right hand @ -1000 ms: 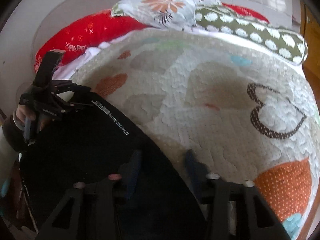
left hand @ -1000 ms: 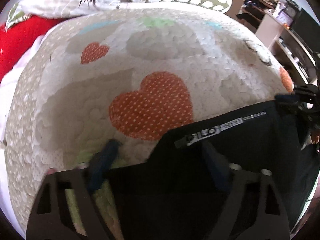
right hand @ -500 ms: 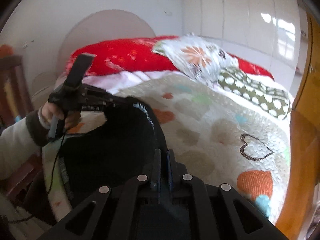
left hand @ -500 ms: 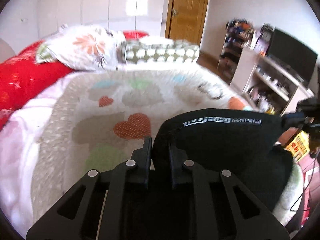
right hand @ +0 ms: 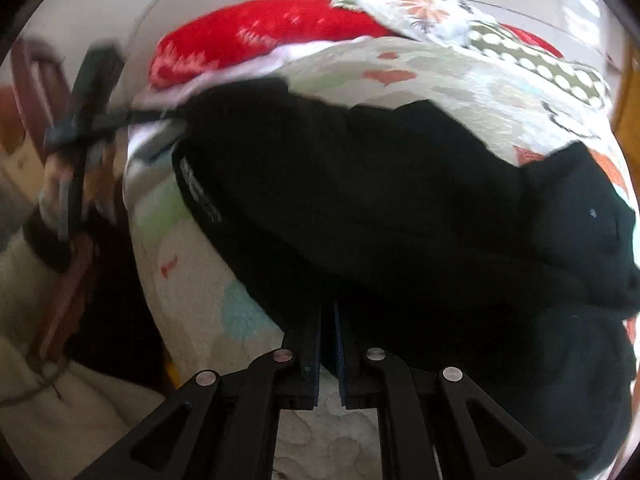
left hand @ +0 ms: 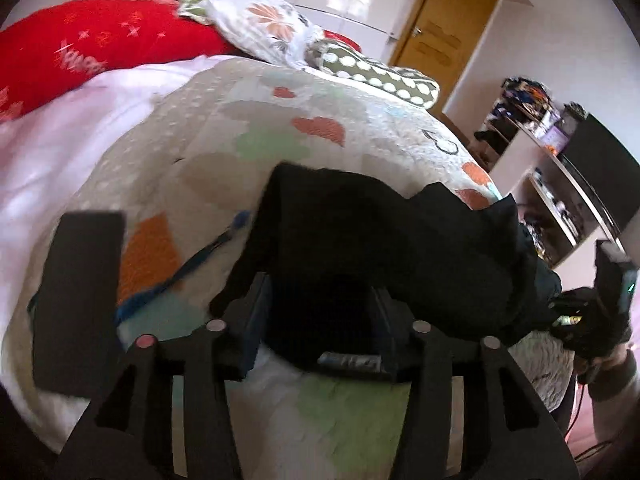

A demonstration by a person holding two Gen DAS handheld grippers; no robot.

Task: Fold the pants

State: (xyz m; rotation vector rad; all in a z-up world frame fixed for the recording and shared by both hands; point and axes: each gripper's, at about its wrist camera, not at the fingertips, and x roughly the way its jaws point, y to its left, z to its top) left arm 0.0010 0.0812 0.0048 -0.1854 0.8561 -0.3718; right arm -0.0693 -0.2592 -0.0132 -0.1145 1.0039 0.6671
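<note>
Right wrist view: the right gripper (right hand: pixel 327 344) is clamped on the black pants (right hand: pixel 380 208), which lie bunched on the heart-print quilt (right hand: pixel 460 80); white waistband lettering (right hand: pixel 198 192) is too blurred to read. The left gripper (left hand: pixel 316 316) has just been opening, its jaws now apart with cloth between them, where half a second ago it pinched the waistband.

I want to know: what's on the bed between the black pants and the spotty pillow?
Only bare heart quilt between black pants and spotty pillow, per the left wrist view.
</note>
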